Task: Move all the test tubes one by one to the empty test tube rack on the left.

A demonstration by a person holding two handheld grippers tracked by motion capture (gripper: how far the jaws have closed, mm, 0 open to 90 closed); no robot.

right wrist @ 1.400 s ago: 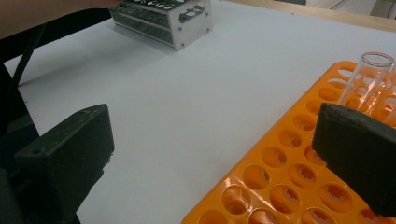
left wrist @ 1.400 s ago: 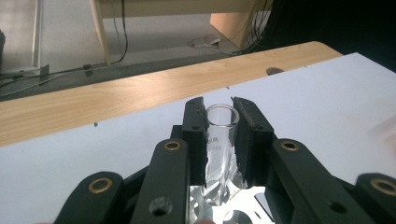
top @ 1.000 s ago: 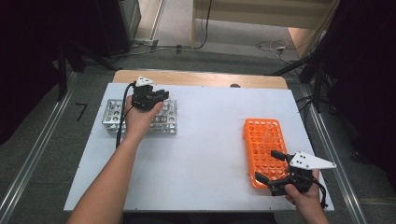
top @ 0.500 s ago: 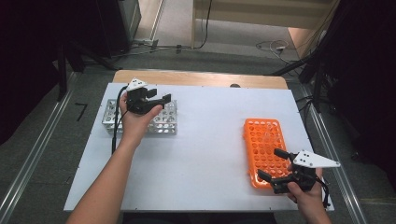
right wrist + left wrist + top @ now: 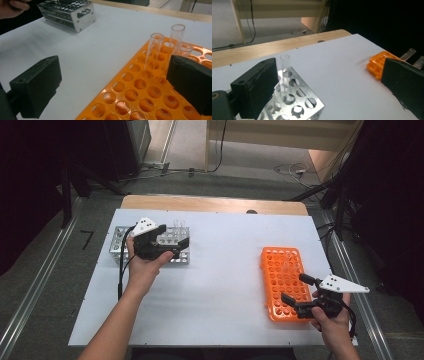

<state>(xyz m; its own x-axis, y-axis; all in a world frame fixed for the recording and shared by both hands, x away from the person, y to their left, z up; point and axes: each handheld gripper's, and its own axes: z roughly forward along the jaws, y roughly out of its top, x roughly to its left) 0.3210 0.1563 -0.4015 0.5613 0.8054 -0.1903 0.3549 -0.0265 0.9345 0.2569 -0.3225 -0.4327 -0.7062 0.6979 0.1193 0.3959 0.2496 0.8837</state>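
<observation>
Left gripper (image 5: 172,246), jaws just opened wide and empty, beside one clear tube (image 5: 284,65) standing in the metal rack (image 5: 120,251) at upper left. Right gripper (image 5: 300,292) spread wide, empty, over the orange rack (image 5: 275,261) at lower right. Apparently one tube delivered; three tubes (image 5: 175,42) left to move.

A lab bench: test-tube racks (image 5: 282,280) on a white table (image 5: 225,295), cables on the floor (image 5: 290,170).

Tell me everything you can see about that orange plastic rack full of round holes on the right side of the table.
The orange plastic rack is a flat, rectangular tray pierced by rows of round holes, lying flat on the white table at its right side. Three clear glass tubes stand upright in holes close together; the other holes in sight are empty. The right gripper hangs open over its near end, and whether it touches the rack is unclear.
</observation>
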